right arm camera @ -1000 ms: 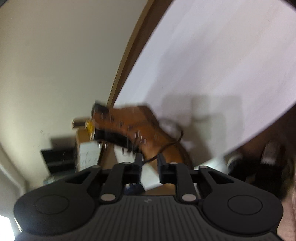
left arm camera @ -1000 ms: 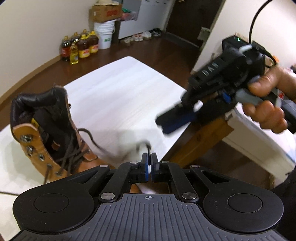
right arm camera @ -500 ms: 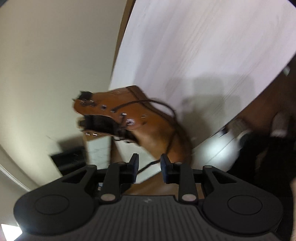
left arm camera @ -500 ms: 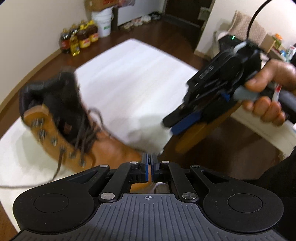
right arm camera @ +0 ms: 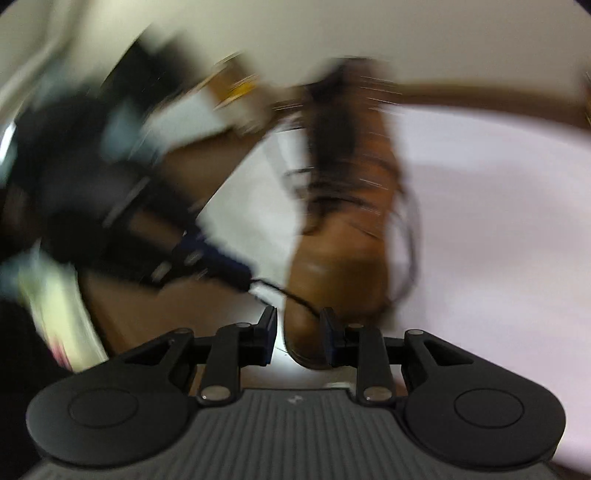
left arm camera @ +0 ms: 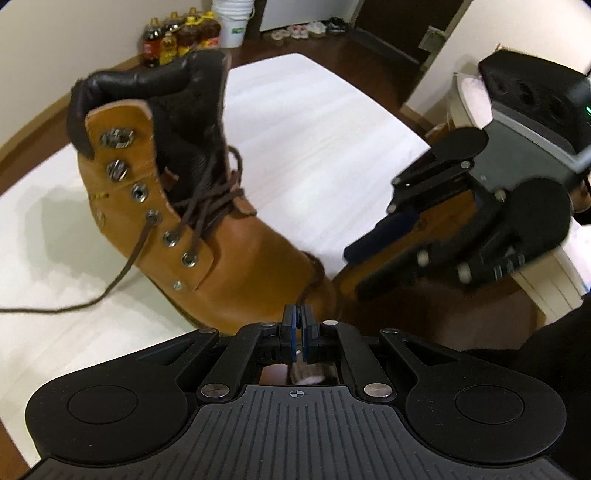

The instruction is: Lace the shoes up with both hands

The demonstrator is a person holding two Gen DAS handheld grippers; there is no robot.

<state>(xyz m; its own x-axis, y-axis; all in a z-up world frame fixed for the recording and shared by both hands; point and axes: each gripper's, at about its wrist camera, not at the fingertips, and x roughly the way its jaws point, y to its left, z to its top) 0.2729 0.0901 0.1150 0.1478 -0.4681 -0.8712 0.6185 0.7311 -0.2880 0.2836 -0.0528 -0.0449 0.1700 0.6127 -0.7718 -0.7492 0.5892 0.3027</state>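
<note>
The boot (left arm camera: 207, 206) stands at centre left of the left wrist view, toe toward the camera, on a white bench (left arm camera: 332, 122). Its brown lace (left arm camera: 207, 199) crosses through the lower eyelets only; the top three metal eyelets (left arm camera: 127, 170) on the near flap are bare, so by my reckoning the lacing is little more than half done, with the upper rows and the knot left. One loose end leaves the fourth eyelet down and trails off across the bench to the left edge of the frame. The other end runs down over the toe to the left gripper (left arm camera: 297, 322), whose jaws are shut on it; the right wrist view shows the thin cord leading from those blue-padded tips back to the boot. The right gripper (right arm camera: 298, 325) has its jaws wide apart and holds nothing; in its own view, badly smeared, the boot's toe seems to sit just beyond the gap, though I cannot say whether it touches. In the left wrist view that gripper hangs at the right, off the bench edge, apart from the boot. Beyond the bench lies a dark wooden floor; at top left stand bottles (left arm camera: 177, 40) of oil against a pale wall, a white bucket (left arm camera: 231, 22) beside them, and some shoes (left arm camera: 303, 29) farther along by a dark doorway.
</note>
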